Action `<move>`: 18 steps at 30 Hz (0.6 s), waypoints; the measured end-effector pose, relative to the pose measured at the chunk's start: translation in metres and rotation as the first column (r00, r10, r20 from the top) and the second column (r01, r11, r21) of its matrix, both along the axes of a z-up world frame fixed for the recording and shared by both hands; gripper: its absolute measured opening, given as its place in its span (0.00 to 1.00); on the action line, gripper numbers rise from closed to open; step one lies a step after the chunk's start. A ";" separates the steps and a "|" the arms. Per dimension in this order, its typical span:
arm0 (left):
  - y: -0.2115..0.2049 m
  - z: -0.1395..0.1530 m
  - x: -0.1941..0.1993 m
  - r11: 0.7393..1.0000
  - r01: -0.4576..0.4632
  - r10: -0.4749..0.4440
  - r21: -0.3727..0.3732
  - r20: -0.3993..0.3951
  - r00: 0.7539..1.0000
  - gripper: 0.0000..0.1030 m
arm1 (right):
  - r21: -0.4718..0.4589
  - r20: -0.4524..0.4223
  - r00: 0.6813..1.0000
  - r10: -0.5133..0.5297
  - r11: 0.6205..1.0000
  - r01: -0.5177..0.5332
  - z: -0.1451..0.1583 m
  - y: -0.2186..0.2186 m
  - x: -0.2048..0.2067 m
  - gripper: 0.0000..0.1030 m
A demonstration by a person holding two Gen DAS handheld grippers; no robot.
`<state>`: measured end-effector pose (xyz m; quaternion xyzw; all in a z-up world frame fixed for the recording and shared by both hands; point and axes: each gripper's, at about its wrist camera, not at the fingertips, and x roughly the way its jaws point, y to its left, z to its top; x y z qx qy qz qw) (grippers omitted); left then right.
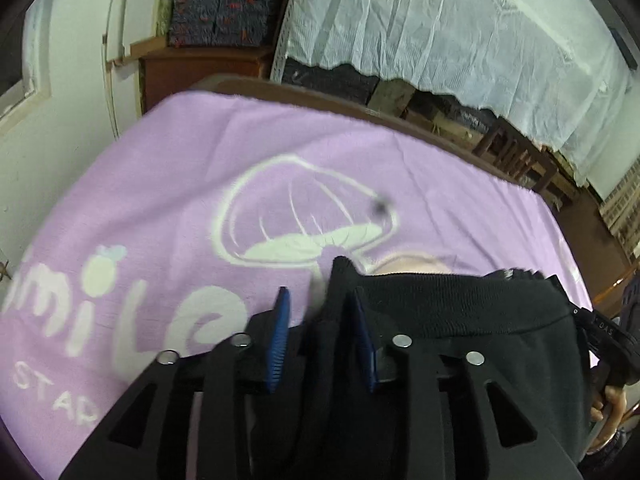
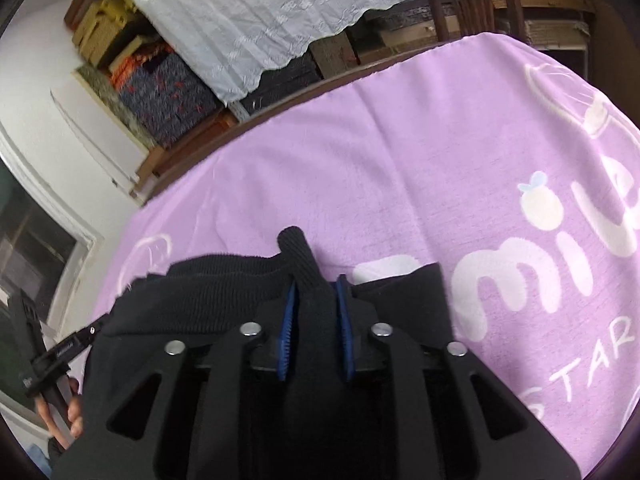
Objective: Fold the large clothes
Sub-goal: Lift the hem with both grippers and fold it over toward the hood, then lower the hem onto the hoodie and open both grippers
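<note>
A black garment with a ribbed hem (image 1: 460, 308) hangs between both grippers above a purple blanket (image 1: 180, 184). My left gripper (image 1: 320, 300) is shut on a bunched corner of the ribbed hem between its blue pads. My right gripper (image 2: 316, 292) is shut on the other ribbed corner (image 2: 298, 256), which sticks up past the blue pads. The garment (image 2: 224, 280) stretches left toward the other gripper (image 2: 44, 344), held in a hand. In the left wrist view the right gripper (image 1: 608, 340) shows at the right edge.
The purple blanket (image 2: 400, 152) with white mushroom and lettering print covers a brown table (image 1: 440, 128). Behind stand a white lace cloth (image 1: 460, 24), stacked boxes and fabric (image 2: 168, 88), a wooden chair (image 2: 472, 4) and a white wall (image 1: 60, 120).
</note>
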<state>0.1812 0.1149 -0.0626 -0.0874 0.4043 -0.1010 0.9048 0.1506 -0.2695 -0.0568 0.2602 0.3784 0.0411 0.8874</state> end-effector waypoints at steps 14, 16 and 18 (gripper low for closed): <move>-0.089 0.073 -0.089 0.983 0.145 -0.162 0.113 0.163 0.973 0.51 | -0.122 0.210 0.967 0.145 0.985 -0.122 0.095 0.081 -0.087 0.31; -0.098 0.067 -0.090 0.984 0.136 -0.153 0.115 0.154 0.976 0.53 | -0.130 0.205 0.965 0.163 0.982 -0.138 0.093 0.094 -0.092 0.31; -0.100 0.056 -0.088 0.985 0.125 -0.141 0.116 0.137 0.981 0.53 | -0.137 0.192 0.966 0.172 0.980 -0.147 0.086 0.104 -0.092 0.31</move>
